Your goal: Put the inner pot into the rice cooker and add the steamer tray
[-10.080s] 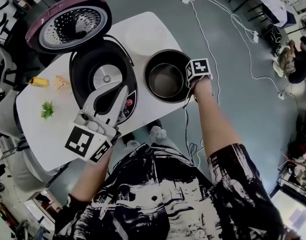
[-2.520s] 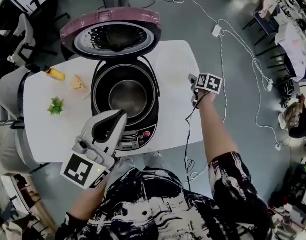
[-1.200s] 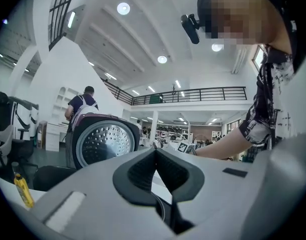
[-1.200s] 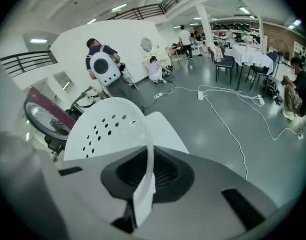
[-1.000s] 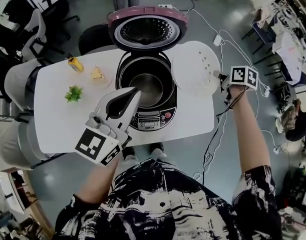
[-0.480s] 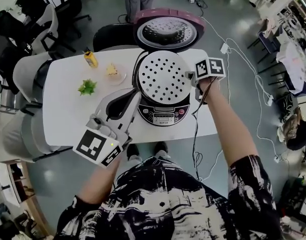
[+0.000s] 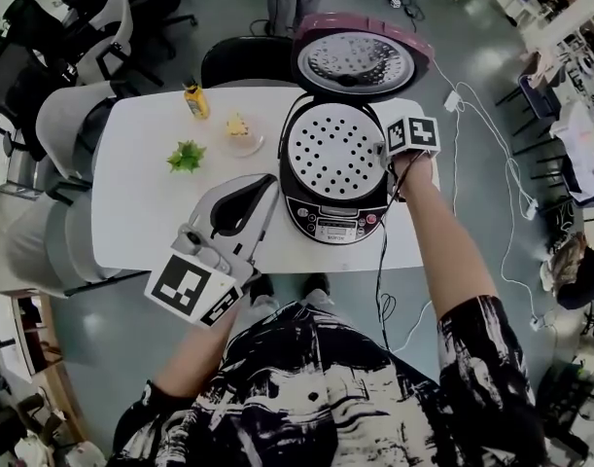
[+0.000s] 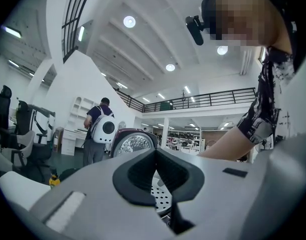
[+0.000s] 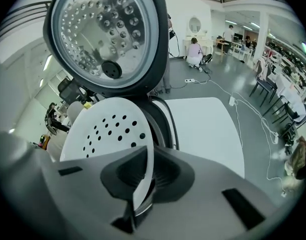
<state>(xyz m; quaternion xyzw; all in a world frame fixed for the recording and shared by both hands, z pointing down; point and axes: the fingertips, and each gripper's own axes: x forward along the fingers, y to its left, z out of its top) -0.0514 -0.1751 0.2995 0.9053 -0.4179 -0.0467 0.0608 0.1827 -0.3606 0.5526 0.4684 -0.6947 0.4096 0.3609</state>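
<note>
The white counter [image 7: 141,212] carries the dark round rice cooker [image 7: 335,224], just below and ahead of the right jaws. Its maroon hinged lid [image 7: 360,61] stands open beyond them.

The white perforated plastic steamer tray [image 7: 335,154] lies over the cooker opening. Its near rim is clamped between the jaws of the right gripper [image 7: 386,152] and the disc extends ahead of them.

The inner pot is not visible. The tray covers the opening and no pot stands on the counter, so it is judged to be already installed.

The left gripper [image 7: 268,181] has its jaws closed on nothing, with the cooker ahead of them.

Remaining steps: confirm the tray is fully seated, which cannot be told here, then release it.
</note>
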